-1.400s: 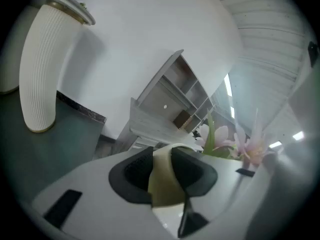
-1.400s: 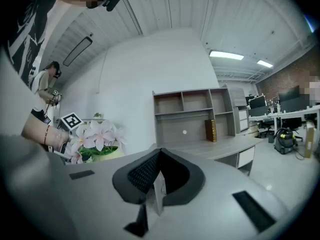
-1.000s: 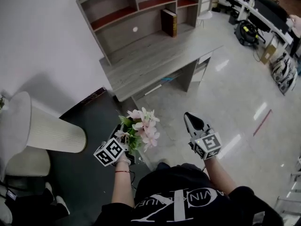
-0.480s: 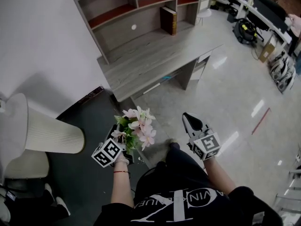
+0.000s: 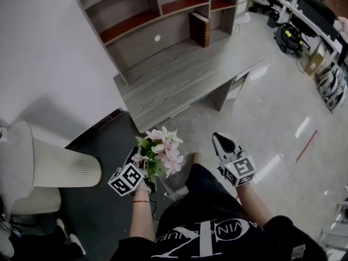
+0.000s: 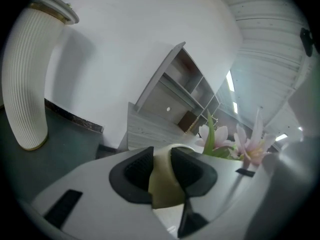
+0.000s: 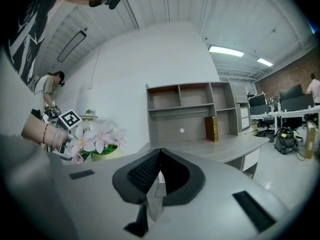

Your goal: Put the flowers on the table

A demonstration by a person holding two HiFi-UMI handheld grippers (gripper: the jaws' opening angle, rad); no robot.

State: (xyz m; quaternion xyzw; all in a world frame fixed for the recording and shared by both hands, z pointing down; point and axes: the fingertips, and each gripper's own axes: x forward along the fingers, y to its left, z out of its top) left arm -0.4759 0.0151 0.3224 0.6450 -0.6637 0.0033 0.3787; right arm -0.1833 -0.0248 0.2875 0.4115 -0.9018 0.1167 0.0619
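While pinched between the pads (image 6: pixel 134 173) of the left gripper (image 6: pixel 161 159), shows there only as a pale pot (image 6: pixel 162 191), with the pink flowers (image 5: pixel 163 148) rising just past the jaws. Hangs in the air near the grey table (image 5: pixel 185 83), not touching it, beside the right gripper (image 7: pixel 159 159), jaws pressed together and empty. Farther back, stands upright on the table under the shelves (image 5: pixel 147 15): probably a book (image 5: pixel 199 29).

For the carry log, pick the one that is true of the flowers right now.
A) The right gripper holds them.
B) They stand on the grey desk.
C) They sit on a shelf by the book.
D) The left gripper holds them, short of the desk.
D: the left gripper is clamped on the pale pot of the flowers, which are short of the desk, and the right gripper is shut on nothing.
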